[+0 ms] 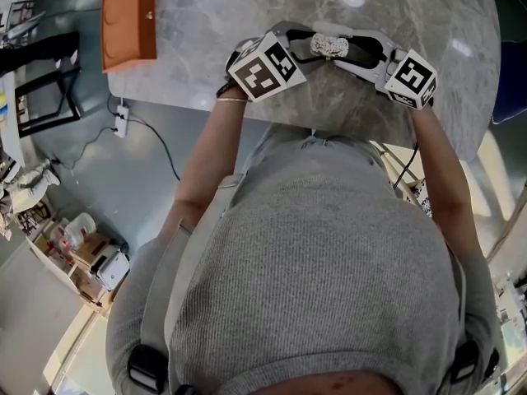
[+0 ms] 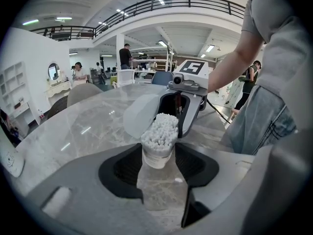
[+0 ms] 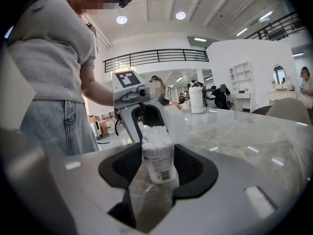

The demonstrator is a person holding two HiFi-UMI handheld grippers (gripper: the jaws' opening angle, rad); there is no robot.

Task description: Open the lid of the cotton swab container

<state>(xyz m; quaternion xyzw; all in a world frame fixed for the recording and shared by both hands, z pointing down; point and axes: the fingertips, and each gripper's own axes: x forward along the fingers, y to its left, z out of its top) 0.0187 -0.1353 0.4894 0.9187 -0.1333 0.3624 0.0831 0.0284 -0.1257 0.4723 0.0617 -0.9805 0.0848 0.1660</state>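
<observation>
As seen from above, found cotton swab container [image 1: 329, 46] upright on marble table [image 1: 198, 31] near edge closest to person, clear lid [image 2: 139, 115] swung open beside bared swab tips [image 2: 160, 130]. Noted left gripper [image 2: 157, 160] & right gripper [image 3: 156, 166] meeting it from opp. sides, each w/ jaws partway apart & pads pressed on container's walls. Spotted orange box [image 1: 129, 25] well apart at table's left corner, grey top [image 1: 329, 253] below.

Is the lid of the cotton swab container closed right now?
No, the lid is flipped open beside the cotton swab container, and the swab tips are exposed.
</observation>
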